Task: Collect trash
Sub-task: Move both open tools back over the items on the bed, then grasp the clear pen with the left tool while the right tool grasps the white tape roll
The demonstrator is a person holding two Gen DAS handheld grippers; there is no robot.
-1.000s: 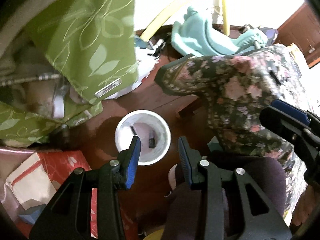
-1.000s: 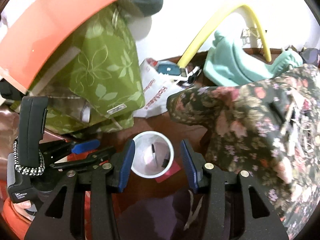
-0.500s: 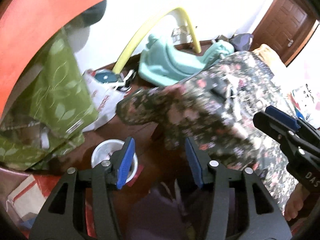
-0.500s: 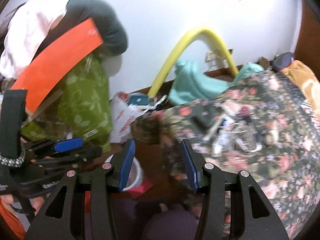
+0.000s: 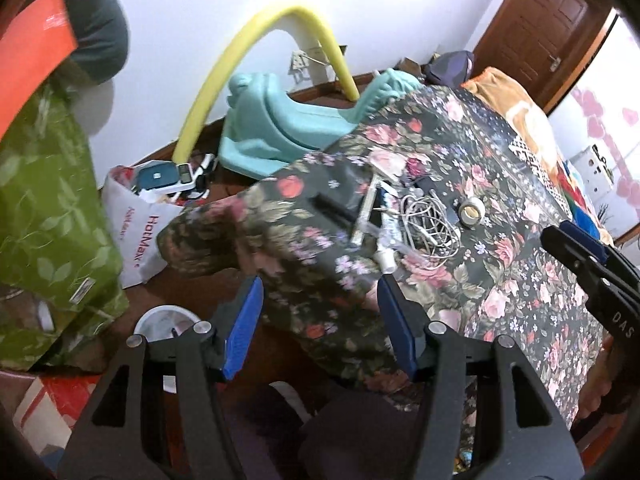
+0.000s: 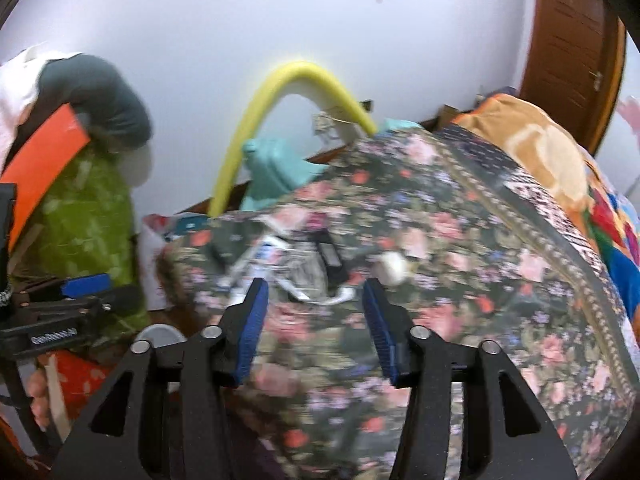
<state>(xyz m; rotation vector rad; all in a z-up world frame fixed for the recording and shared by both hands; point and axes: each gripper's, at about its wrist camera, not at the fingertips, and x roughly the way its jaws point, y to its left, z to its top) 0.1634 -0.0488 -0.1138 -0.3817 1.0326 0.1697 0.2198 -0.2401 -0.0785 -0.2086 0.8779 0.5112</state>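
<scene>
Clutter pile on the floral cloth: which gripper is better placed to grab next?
Probably the right gripper: open, empty, with the clutter pile just beyond its fingertips. The left gripper, also open, frames the cloth's edge.

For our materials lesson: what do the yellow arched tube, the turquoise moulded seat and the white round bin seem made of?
Yellow arched tube: probably foam, matt, bent smoothly.
Turquoise moulded seat: likely hard plastic, faintly glossy, rounded edges.
White round bin: apparently plastic, smooth thin rim.
</scene>
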